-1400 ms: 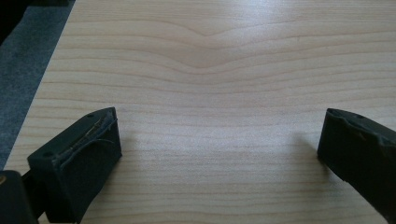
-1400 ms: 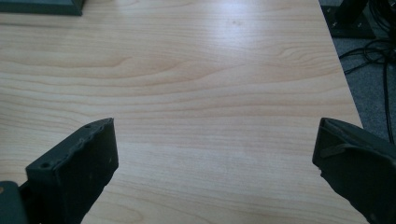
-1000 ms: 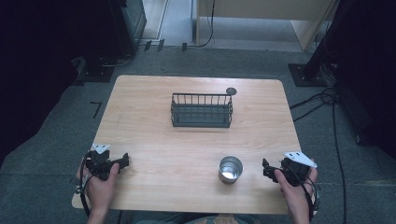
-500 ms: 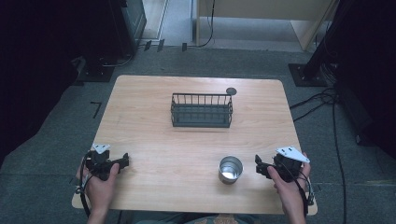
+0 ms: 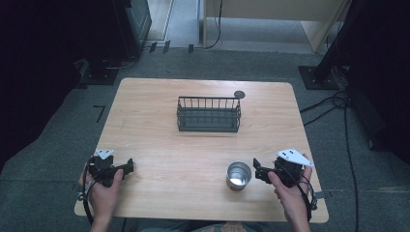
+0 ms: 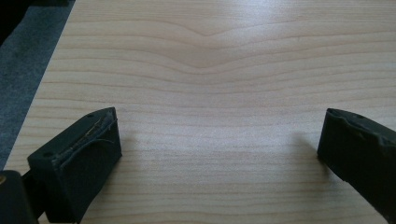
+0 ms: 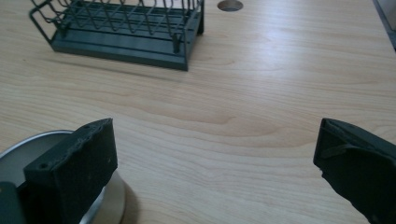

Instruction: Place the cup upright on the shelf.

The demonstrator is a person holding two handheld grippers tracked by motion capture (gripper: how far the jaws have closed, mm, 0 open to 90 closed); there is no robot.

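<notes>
A small shiny metal cup stands open end up near the table's front edge, right of the middle. My right gripper is held just to the right of it, jaws pointing left at it and open. In the right gripper view the cup shows partly behind the left jaw, outside the gap of the right gripper. My left gripper rests at the front left, open and pointing right. In its own view the left gripper has only bare wood between the jaws.
A dark wire basket sits at the middle of the wooden table, also seen as the basket ahead of the right gripper. A round hole lies behind it. Cables run over the floor at right.
My right gripper has moved left, closing in on the cup until it is just beside it. The left gripper, cup and basket have stayed put.
</notes>
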